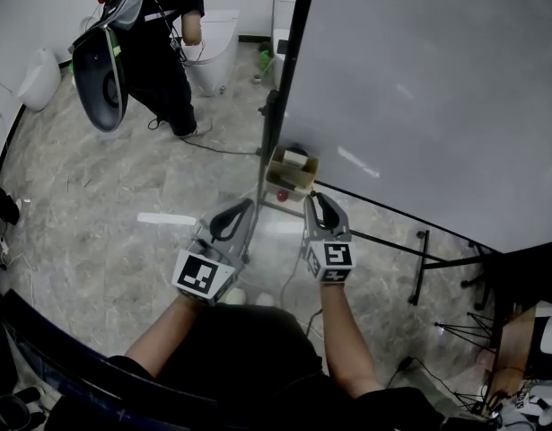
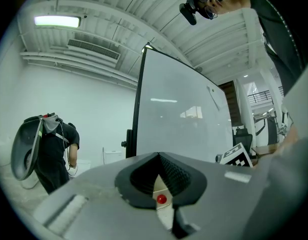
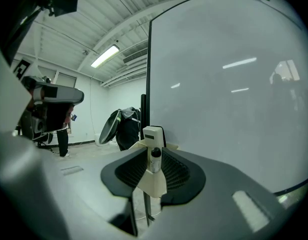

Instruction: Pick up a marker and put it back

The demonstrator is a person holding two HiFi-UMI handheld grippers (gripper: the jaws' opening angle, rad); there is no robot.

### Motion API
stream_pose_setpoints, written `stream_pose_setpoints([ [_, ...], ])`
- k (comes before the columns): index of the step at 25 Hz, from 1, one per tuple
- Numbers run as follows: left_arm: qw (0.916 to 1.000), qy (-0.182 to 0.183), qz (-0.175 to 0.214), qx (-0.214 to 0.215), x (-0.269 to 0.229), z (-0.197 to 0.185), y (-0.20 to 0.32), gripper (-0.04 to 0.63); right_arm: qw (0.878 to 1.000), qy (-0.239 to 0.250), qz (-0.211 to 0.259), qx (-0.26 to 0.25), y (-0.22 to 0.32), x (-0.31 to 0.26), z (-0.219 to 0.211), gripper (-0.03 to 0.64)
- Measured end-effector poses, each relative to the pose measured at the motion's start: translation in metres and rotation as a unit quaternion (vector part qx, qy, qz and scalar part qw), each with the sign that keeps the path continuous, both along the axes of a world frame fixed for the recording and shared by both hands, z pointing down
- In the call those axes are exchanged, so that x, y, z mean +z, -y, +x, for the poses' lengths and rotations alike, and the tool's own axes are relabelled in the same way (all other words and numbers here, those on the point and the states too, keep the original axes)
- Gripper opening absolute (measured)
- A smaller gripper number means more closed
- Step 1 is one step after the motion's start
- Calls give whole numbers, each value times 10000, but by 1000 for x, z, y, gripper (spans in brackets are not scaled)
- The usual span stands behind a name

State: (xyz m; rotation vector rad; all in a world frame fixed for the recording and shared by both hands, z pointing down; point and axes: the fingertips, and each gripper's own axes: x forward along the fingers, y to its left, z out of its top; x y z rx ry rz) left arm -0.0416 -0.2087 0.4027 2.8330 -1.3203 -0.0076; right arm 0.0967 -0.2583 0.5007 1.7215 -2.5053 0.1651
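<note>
whiteboard (image 1: pixel 419 88): smooth semi-gloss pale grey face, light streaks reflected on it; its thin black frame (image 1: pixel 288 70) looks like matt metal. floor (image 1: pixel 105 205): marbled grey stone-look slabs, polished, faint sheen. left gripper (image 1: pixel 248 205), right gripper (image 1: pixel 312 196): matt grey plastic shells, black ribbed rubbery pads (image 3: pixel 181 171). marker holder (image 3: pixel 152 181): cream, matt, plastic-looking. marker (image 3: pixel 155 160): smooth pale barrel, black cap. ceiling (image 2: pixel 159 14): white ribbed sheet, matt

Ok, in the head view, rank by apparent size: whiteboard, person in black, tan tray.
1. whiteboard, largest by far
2. person in black
3. tan tray, smallest, though it sits nearer the camera than the person
</note>
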Motion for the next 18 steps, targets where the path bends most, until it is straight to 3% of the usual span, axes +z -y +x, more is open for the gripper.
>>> stream_pose_setpoints([
  [18, 9988, -97, 90, 466, -5, 26, -27, 3, 9993, 46, 356, 73, -58, -41, 7, 66],
])
